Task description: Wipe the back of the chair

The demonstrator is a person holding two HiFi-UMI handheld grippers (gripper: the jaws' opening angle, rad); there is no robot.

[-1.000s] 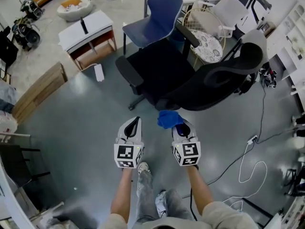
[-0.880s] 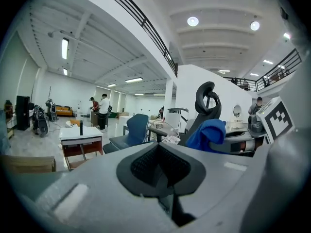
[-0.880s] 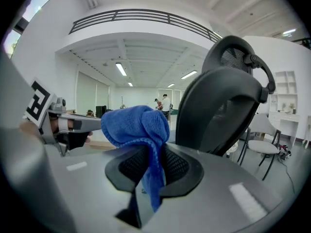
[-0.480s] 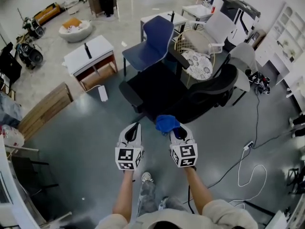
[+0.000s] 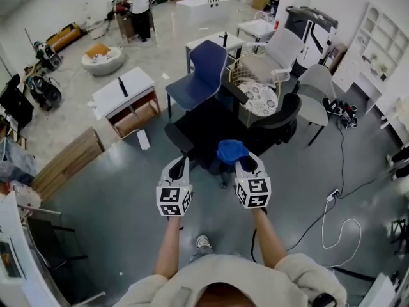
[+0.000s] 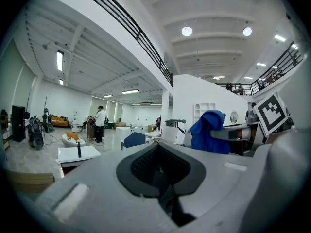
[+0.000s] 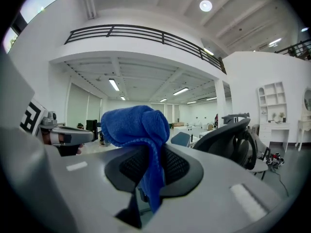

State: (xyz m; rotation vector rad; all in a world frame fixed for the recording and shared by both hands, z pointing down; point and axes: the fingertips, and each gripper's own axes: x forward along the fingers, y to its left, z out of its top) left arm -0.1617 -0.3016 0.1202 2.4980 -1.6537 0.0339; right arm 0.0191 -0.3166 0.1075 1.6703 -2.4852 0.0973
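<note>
The black office chair (image 5: 211, 130) stands in the middle of the floor, its curved back (image 5: 281, 115) on the right side. My right gripper (image 5: 245, 164) is shut on a bunched blue cloth (image 5: 231, 151), held in the air in front of the chair and apart from it. In the right gripper view the cloth (image 7: 137, 129) bulges above the jaws, and the chair back (image 7: 227, 132) shows to the right. My left gripper (image 5: 177, 169) hovers beside it at the same height, shut, with nothing in it. From the left gripper view the cloth (image 6: 209, 131) appears at the right.
Behind the office chair stand a blue plastic chair (image 5: 206, 74), a wicker chair with a patterned cushion (image 5: 262, 96) and white chairs (image 5: 286, 48). A white low table (image 5: 124, 93) and a wooden board (image 5: 67, 162) lie to the left. A white cable (image 5: 333, 222) snakes over the floor at right. A person (image 5: 137, 5) stands far back.
Both grippers have risen together with the cloth, and the view has tipped up. The office chair now sits farther off and looks smaller. Neither gripper's hold changed.
</note>
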